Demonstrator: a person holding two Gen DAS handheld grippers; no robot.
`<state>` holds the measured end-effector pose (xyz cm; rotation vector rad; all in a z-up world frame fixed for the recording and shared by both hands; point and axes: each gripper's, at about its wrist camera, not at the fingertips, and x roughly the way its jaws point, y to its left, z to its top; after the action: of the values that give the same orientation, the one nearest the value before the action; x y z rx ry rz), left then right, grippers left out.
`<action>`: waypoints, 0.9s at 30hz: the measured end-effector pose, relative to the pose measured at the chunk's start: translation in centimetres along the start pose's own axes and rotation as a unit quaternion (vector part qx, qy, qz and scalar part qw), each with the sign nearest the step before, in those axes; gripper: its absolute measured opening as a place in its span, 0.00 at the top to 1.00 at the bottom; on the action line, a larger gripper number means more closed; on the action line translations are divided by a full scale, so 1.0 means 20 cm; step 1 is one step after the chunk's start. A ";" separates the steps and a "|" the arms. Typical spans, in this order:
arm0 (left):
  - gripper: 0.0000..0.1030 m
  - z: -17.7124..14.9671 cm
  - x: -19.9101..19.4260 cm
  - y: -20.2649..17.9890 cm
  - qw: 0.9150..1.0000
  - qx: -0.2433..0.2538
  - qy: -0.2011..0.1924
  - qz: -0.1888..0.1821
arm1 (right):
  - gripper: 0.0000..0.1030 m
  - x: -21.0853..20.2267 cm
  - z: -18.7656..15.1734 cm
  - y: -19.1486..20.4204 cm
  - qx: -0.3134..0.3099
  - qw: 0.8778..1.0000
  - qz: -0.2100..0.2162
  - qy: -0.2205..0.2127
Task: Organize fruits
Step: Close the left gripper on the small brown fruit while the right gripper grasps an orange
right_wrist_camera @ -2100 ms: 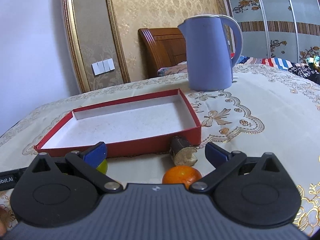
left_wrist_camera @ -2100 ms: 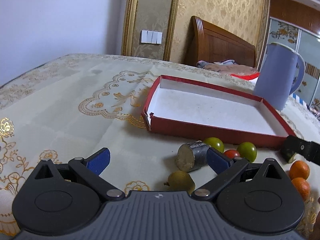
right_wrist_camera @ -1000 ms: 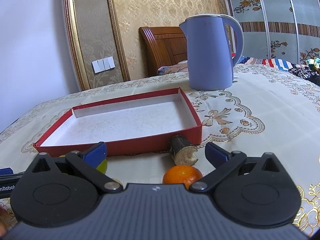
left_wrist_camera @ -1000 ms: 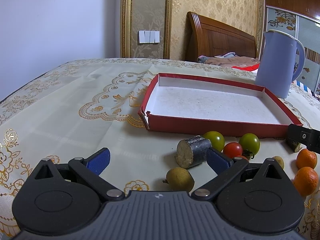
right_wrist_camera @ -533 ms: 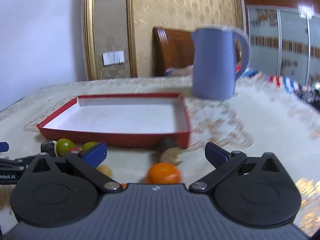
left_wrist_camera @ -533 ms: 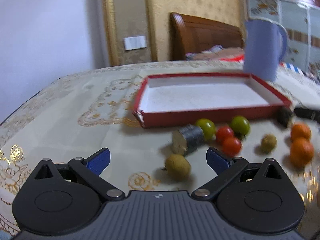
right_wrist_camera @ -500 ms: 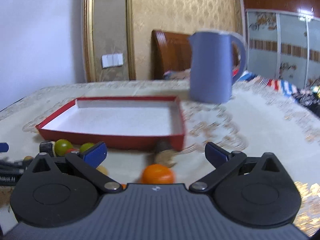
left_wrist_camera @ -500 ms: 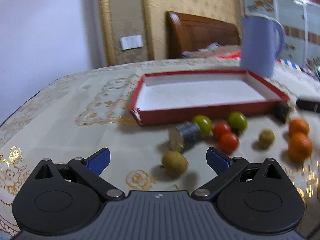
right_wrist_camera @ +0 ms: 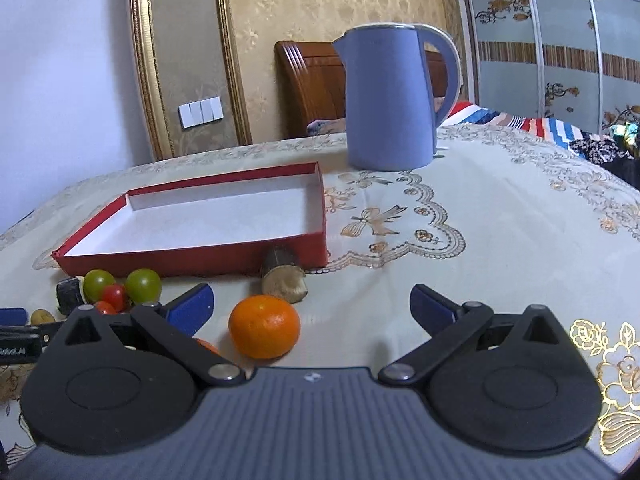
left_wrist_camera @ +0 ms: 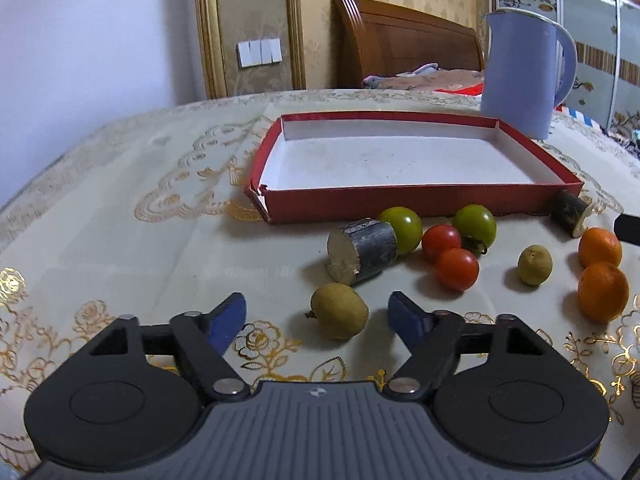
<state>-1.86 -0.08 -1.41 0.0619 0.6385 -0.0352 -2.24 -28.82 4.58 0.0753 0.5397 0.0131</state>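
Left wrist view: left gripper [left_wrist_camera: 318, 312] was spread wide, nothing between the blue pads. A yellow-brown longan [left_wrist_camera: 339, 310] sat on the tablecloth [left_wrist_camera: 120, 216] just ahead of the gap, slightly right of center, not touched by either pad. Beyond it lay a cut sugarcane stub [left_wrist_camera: 362, 250] on its side, pale cut face toward the gripper, its far end touching a green tomato [left_wrist_camera: 401, 229]. Right of that: two red cherry tomatoes [left_wrist_camera: 450, 256] touching each other, a second green tomato [left_wrist_camera: 475, 225] just behind them, then a smaller longan [left_wrist_camera: 535, 264] standing alone. Far right: two mandarins [left_wrist_camera: 603, 272], one behind the other, close together. A darker sugarcane piece [left_wrist_camera: 569, 213] sat against the near right corner of the red box [left_wrist_camera: 420, 198].

The box was straight ahead of the left gripper, past all the fruit. White interior, nothing in it. Blue kettle [left_wrist_camera: 520, 72] stood beyond its far right corner; lid closed, contents not visible.

Right wrist view: right gripper [right_wrist_camera: 312, 306] was also spread wide, gripping nothing. One mandarin [right_wrist_camera: 264, 332] sat just ahead, near the left pad, not touching it. The dark cane piece [right_wrist_camera: 283, 276] lay beyond that, at the box wall [right_wrist_camera: 192, 260]. The tomato cluster [right_wrist_camera: 120, 286] was off to the left. Kettle [right_wrist_camera: 390, 96] was ahead, past the box.
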 end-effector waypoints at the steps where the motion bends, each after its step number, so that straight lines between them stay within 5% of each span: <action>1: 0.32 0.00 0.00 0.00 1.000 -0.001 -0.001 -0.002 | 0.00 0.00 0.00 0.00 -0.002 1.000 0.001 0.002; 2: 0.47 0.00 0.00 0.00 1.000 0.001 -0.004 -0.002 | 0.00 0.00 -0.01 0.00 -0.004 1.000 0.004 0.006; 6: 0.69 -0.01 -0.02 -0.02 1.000 0.011 -0.013 -0.008 | 0.00 -0.04 -0.03 0.02 -0.007 0.999 0.032 0.015; 11: 0.70 -0.03 -0.03 -0.04 1.000 0.021 -0.021 -0.002 | 0.01 -0.11 -0.08 0.12 -0.059 0.997 0.050 0.017; 18: 0.70 -0.03 -0.04 -0.03 1.000 0.012 -0.022 -0.008 | 0.20 -0.09 -0.13 0.28 -0.113 0.990 0.073 0.047; 27: 0.70 -0.03 -0.04 -0.03 1.000 0.012 -0.024 -0.008 | 0.47 -0.01 -0.12 0.32 -0.108 0.988 0.079 0.076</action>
<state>-2.85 -0.70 -1.52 0.0800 0.5909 -0.0592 -3.48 -22.20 3.16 -0.0962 0.6814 0.2339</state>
